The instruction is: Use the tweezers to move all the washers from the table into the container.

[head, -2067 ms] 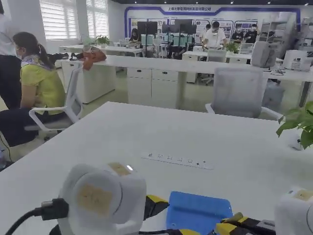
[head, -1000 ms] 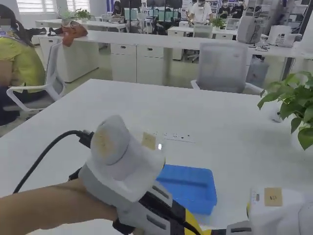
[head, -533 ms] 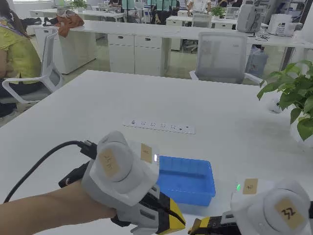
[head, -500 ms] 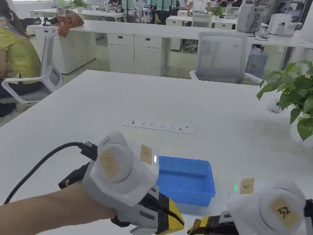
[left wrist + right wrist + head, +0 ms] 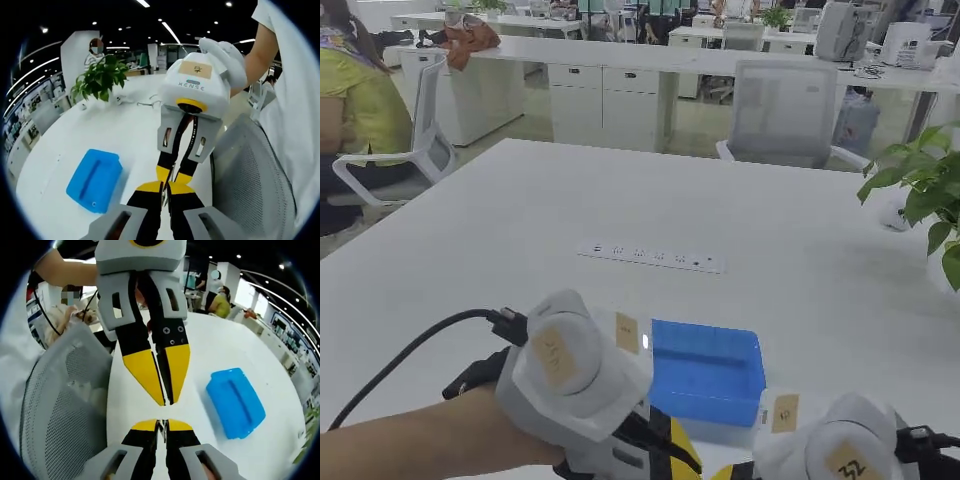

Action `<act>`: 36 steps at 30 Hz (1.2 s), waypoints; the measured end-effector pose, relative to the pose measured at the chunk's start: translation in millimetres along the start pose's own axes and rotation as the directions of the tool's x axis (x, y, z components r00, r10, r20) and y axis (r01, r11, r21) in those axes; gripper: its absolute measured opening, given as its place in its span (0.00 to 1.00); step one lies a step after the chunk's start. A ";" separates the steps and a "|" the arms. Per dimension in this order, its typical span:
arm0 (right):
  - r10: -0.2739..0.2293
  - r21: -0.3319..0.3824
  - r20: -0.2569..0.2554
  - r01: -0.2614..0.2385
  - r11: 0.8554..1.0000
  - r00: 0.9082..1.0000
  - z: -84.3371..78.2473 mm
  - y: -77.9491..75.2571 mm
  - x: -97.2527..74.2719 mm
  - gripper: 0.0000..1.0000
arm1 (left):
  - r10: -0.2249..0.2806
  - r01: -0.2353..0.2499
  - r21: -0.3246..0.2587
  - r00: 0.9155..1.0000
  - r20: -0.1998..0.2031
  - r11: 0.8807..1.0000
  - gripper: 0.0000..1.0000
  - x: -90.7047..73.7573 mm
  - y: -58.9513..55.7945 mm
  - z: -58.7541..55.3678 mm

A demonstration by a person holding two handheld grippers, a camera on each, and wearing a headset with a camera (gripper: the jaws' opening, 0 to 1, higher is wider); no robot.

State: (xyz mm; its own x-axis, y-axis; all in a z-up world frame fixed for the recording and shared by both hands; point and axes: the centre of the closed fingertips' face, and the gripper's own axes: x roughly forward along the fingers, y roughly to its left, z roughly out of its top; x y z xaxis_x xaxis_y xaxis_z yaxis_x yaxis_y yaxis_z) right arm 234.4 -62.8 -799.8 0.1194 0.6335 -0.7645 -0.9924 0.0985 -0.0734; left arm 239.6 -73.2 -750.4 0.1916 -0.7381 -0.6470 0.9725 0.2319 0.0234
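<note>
**White surface, two grippers nose to nose**

Clenched on the left gripper (image 5: 166,186): yellow-tipped jaws, tips pressed together, with no telling whether anything thin lies between. Likewise on the right gripper (image 5: 162,424): jaws shut, a dark sliver at the seam too fine to make out. Pointed straight at each other in both gripper views, tip facing tip, very close; touching or not, cannot tell.

Just off to one side of the meeting tips: blue container (image 5: 95,179), shallow and rectangular, flat on the surface (image 5: 520,220). In the head view, set between the two white gripper bodies and a little farther out.

Around the left gripper's body, a hand (image 5: 505,440), with a black cable (image 5: 400,360) trailing off to the left.

Well beyond the container, a white strip (image 5: 650,257) of sockets lying flat on the surface. At the right edge, a green plant (image 5: 920,190). Past the far edge, a grey chair (image 5: 790,100), then more white desks. At the near side in the gripper views, a mesh seat (image 5: 60,405) just beside the person's white shirt (image 5: 290,110).
</note>
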 end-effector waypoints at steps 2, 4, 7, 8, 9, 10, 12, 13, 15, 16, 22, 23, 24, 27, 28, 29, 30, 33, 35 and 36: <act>0.000 -0.015 -0.052 0.000 1.000 0.999 -8.0 -0.8 0.9 0.01 | 0.006 -0.006 -0.016 1.000 -0.005 1.000 0.00 2.7 2.9 -5.5; -0.003 -0.038 -0.075 0.000 0.999 0.997 -12.3 -1.5 2.6 0.01 | 0.004 -0.005 -0.039 1.000 -0.006 0.999 0.00 4.0 3.5 -8.6; 0.012 -0.039 -0.096 -0.015 0.999 0.995 -16.8 -0.1 6.8 0.01 | 0.004 -0.005 -0.044 1.000 -0.008 0.999 0.00 4.0 2.4 -11.1; 0.015 -0.041 -0.102 -0.019 0.999 0.995 -17.6 0.9 8.4 0.01 | 0.005 -0.005 -0.040 1.000 -0.002 0.999 0.00 3.3 1.7 -11.1; 0.021 -0.047 -0.114 -0.027 0.999 0.993 -19.1 2.5 11.4 0.01 | 0.006 -0.006 -0.039 1.000 0.003 0.999 0.00 3.0 1.5 -10.9; 0.021 -0.050 -0.113 -0.026 0.998 0.993 -18.8 3.2 12.5 0.01 | 0.008 -0.008 -0.040 1.000 0.004 0.999 0.00 3.2 1.6 -11.3; 0.029 -0.033 -0.085 -0.032 0.999 0.996 -11.1 2.4 15.1 0.01 | 0.006 -0.006 -0.035 1.000 0.002 0.999 0.01 3.6 0.8 -12.9; 0.034 -0.016 -0.073 -0.035 0.999 0.997 -7.4 1.5 17.4 0.01 | 0.005 -0.005 -0.033 1.000 -0.002 0.999 0.02 3.6 0.2 -14.3; 0.030 -0.008 -0.058 -0.030 1.000 0.998 -3.4 -0.2 21.0 0.01 | 0.005 -0.006 -0.032 1.000 -0.003 0.999 0.04 3.0 -0.7 -16.9; 0.031 -0.002 -0.048 -0.032 0.999 0.998 -0.8 -0.3 23.5 0.01 | 0.006 -0.006 -0.033 1.000 -0.001 0.999 0.05 2.0 -0.5 -18.3; 0.031 -0.007 -0.030 -0.032 0.999 0.999 4.0 3.3 28.3 0.01 | 0.013 -0.014 -0.034 1.000 -0.020 0.999 0.03 1.2 2.6 -31.6; 0.031 -0.008 -0.028 -0.031 0.999 0.999 4.2 3.5 28.3 0.01 | 0.010 -0.010 -0.036 1.000 -0.020 0.999 0.02 0.8 2.2 -32.7; 0.031 -0.008 -0.027 -0.031 0.999 0.999 4.4 3.5 28.5 0.01 | 0.000 -0.001 -0.044 1.000 -0.016 0.999 0.00 0.7 0.7 -32.5; 0.033 -0.005 -0.028 -0.034 0.999 0.999 4.4 3.5 28.5 0.01 | -0.006 0.007 -0.069 1.000 0.007 0.998 0.00 1.8 -1.2 -27.5; 0.028 -0.014 -0.030 -0.029 0.999 0.999 4.1 3.2 27.9 0.01 | -0.004 0.004 -0.064 1.000 0.002 0.998 0.00 2.3 -0.9 -26.9; 0.027 -0.017 -0.032 -0.028 0.999 0.999 4.0 2.9 27.7 0.01 | -0.002 0.002 -0.050 1.000 0.000 0.999 0.00 2.6 -1.3 -26.3; 0.029 -0.019 -0.040 -0.030 0.999 0.999 3.7 2.9 27.3 0.01 | -0.005 0.005 -0.030 1.000 -0.004 1.000 0.00 3.5 -1.6 -25.5; 0.027 -0.067 -0.088 -0.033 0.997 0.996 0.5 2.4 25.0 0.01 | -0.023 0.023 0.023 0.999 -0.023 0.999 0.00 5.9 -5.7 -23.7; -0.008 -0.148 -0.131 -0.012 0.989 0.991 -3.4 -2.2 23.2 0.01 | -0.013 0.014 0.034 0.999 -0.036 0.999 0.00 7.8 -2.0 -23.9; -0.011 -0.159 -0.144 -0.013 0.987 0.990 -5.3 -2.6 22.9 0.01 | -0.014 0.017 0.058 0.999 -0.047 0.998 0.00 8.4 -0.3 -25.8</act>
State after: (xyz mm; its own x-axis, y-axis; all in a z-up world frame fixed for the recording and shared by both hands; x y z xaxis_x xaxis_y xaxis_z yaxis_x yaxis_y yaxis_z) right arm 239.6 -52.6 -820.6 0.1245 0.5153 -0.8479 -0.9858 -0.0331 -0.1648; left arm 237.5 -63.1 -775.5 0.1712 -0.7110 -0.6821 0.9817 0.1820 0.0567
